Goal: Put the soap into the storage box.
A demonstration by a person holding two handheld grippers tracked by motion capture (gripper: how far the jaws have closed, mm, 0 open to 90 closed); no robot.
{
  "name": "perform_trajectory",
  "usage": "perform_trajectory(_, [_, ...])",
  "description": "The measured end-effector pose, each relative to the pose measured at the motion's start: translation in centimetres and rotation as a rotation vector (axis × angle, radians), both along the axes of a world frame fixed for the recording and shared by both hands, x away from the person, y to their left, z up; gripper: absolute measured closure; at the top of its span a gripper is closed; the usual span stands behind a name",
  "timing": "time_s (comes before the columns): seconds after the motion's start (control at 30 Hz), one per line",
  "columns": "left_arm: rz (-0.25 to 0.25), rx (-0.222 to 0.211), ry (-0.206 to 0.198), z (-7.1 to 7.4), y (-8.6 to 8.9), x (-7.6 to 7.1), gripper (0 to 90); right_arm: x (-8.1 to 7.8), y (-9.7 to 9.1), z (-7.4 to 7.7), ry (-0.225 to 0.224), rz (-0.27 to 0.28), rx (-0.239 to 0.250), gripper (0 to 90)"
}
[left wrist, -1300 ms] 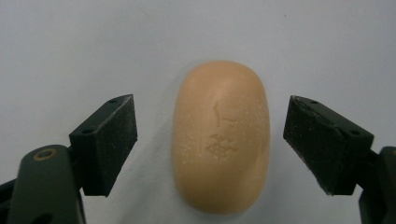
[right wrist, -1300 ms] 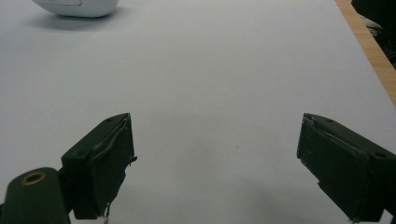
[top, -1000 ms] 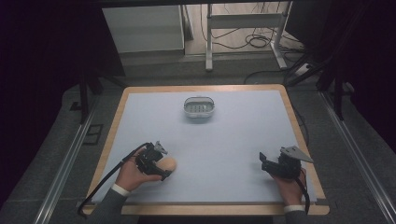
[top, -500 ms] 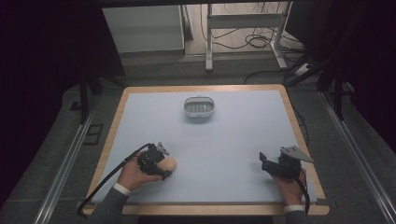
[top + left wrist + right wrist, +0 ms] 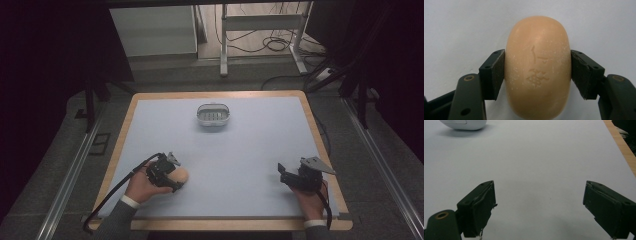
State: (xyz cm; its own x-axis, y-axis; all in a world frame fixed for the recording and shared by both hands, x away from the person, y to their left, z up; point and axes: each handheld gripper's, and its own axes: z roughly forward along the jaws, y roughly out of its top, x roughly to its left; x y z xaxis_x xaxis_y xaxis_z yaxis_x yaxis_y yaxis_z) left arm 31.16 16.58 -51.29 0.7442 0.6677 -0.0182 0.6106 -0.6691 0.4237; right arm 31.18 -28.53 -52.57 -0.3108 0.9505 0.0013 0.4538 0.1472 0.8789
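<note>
From the high view, your left gripper (image 5: 172, 172) sits at the near left of the counter (image 5: 250, 150), closed around a peach-coloured soap bar (image 5: 180, 175). A white oval dish (image 5: 213, 115) stands well ahead of it. Your right gripper (image 5: 290, 176) rests at the near right.

In your left gripper view, the soap bar (image 5: 537, 67) is a smooth oval with a stamped mark, its long axis running away from the gripper (image 5: 537, 75), both pads pressing its sides.

In your right gripper view, your gripper (image 5: 539, 207) stands wide apart over bare counter (image 5: 544, 165), with the dish (image 5: 464, 124) far ahead to its left.
</note>
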Motion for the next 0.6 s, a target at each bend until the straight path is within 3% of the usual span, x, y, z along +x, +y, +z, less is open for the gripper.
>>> perform_trajectory(0.6, [0.019, -0.031, -0.021, 1.2, 1.1, 0.2, 32.8, 0.0, 0.0, 0.0, 0.002, -0.001, -0.001, 11.0])
